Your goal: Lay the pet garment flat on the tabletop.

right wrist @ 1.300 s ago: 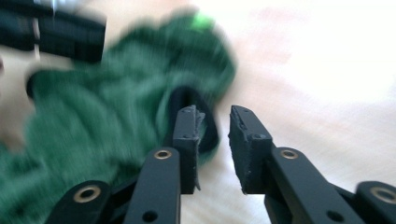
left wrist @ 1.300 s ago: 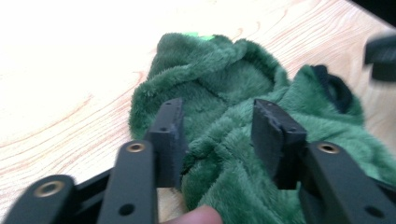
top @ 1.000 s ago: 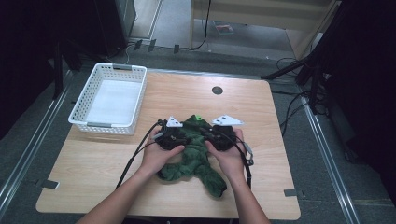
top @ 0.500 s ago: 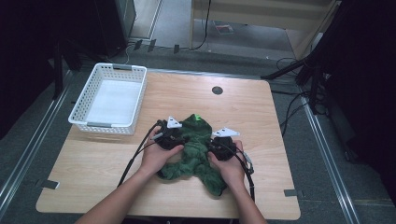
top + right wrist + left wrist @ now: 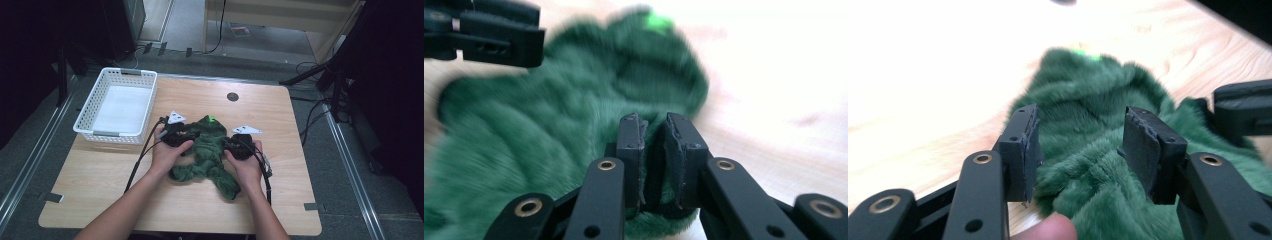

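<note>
At the frame's lower middle the green plush cloth [image 5: 207, 152] lies crumpled on the table [image 5: 280, 120], far from tidied: the right gripper [image 5: 654, 150] pinches its edge, while the left gripper [image 5: 1080, 150], jaws just opening, straddles it without pressing.

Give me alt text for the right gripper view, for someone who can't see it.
Seen along its own black jaws, the right gripper is pinched shut on a fold at the edge of a fluffy green cloth lying on a pale wooden table. The left gripper shows dark at the upper left, over the far side of the cloth.
</note>
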